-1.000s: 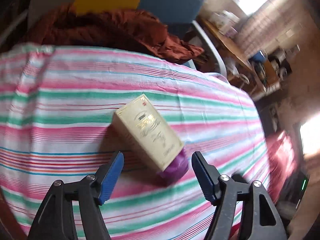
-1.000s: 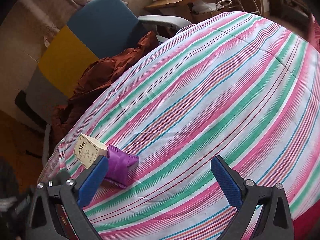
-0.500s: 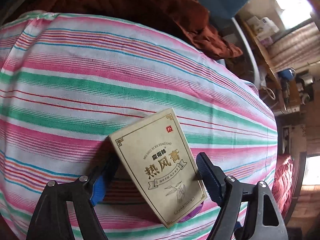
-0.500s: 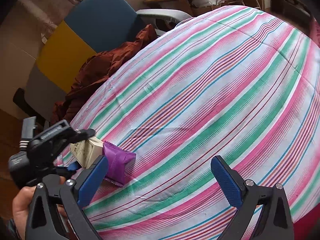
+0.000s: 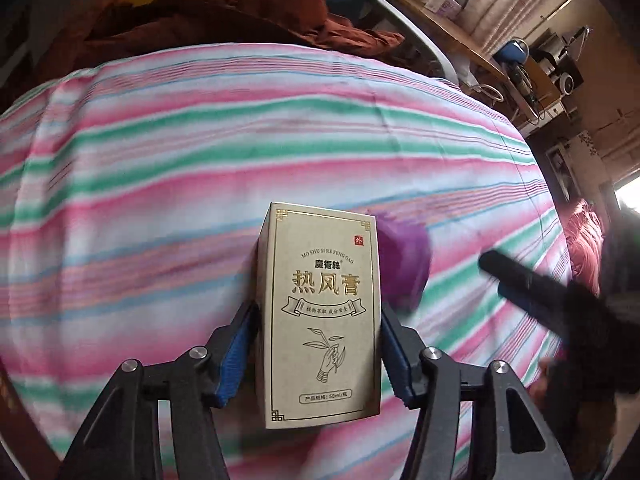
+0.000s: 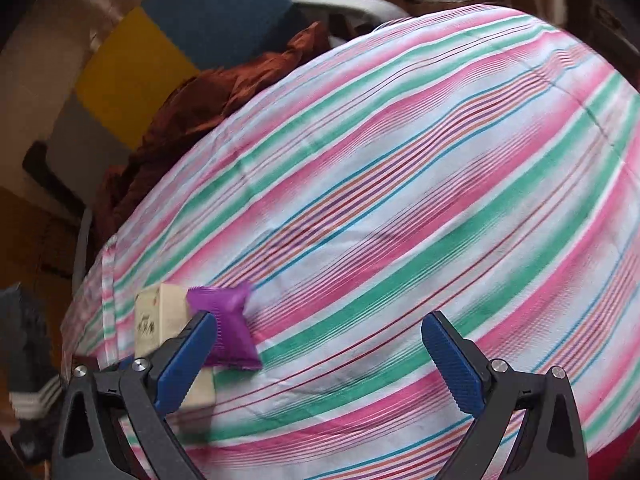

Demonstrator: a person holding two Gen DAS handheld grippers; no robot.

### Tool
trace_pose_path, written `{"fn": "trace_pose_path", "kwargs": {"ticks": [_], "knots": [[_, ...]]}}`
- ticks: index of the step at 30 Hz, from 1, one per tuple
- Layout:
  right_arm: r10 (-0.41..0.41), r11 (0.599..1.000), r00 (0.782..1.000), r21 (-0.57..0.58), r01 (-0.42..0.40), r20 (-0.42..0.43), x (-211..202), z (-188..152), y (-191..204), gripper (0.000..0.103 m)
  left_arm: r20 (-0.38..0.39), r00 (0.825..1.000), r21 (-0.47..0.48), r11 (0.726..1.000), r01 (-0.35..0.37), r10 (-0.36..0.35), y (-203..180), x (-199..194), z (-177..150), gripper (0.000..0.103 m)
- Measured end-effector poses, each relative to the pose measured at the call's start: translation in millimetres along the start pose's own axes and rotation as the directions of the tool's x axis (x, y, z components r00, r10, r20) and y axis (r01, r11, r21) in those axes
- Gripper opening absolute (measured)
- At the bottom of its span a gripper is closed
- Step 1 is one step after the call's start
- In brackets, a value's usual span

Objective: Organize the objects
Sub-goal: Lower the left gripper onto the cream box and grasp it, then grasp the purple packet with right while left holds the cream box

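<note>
Left wrist: beige box (image 5: 322,316), gold Chinese txt, L jaws closing on it; R jaws spread.

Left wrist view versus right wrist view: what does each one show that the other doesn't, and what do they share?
Only the left wrist view shows the left gripper closing on the beige box, pads against its sides, with the printed front readable. Only the right wrist view shows the right gripper open, nothing between its fingers, and the purple packet's full crimped shape. Both show the box, the packet beside it and the striped cloth.
</note>
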State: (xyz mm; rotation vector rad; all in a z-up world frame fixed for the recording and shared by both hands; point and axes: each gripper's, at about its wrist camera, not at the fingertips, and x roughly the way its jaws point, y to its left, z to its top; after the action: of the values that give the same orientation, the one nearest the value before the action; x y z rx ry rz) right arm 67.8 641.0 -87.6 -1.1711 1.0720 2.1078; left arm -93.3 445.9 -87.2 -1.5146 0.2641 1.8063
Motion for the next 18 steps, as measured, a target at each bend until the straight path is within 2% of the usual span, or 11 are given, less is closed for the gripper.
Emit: {"fn": "trace_pose_path", "kwargs": {"ticks": [6,8,9,11,15,18], "knots": [[-0.003,0.999,1.000,-0.053,0.002,-0.018,7,-3,10,0.103,0.082,0.992,0.033,0.994,-0.102,0.099,31,-33,-58,0.055],[-0.010,0.996,1.000,-0.085,0.009,-0.014,7,-3,15,0.103,0.079,0.990,0.026,0.993,-0.117,0.114,37,-33,-74,0.054],[-0.017,0.994,1.000,-0.109,0.015,-0.010,8,-5,19,0.103,0.069,0.992,0.014,0.994,-0.110,0.108,44,-32,-82,0.055],[-0.044,0.986,0.999,-0.164,0.044,0.002,8,-8,27,0.102,0.103,0.990,0.015,0.995,-0.098,0.096,48,-34,-89,0.055],[-0.110,0.946,0.994,-0.303,0.112,0.027,16,-19,50,0.101,0.100,0.991,-0.004,0.996,-0.092,0.092,49,-34,-86,0.055],[-0.140,0.923,0.990,-0.358,0.141,0.029,22,-23,57,0.094,0.105,0.992,0.000,0.998,-0.067,0.066,54,-35,-87,0.056]]}}
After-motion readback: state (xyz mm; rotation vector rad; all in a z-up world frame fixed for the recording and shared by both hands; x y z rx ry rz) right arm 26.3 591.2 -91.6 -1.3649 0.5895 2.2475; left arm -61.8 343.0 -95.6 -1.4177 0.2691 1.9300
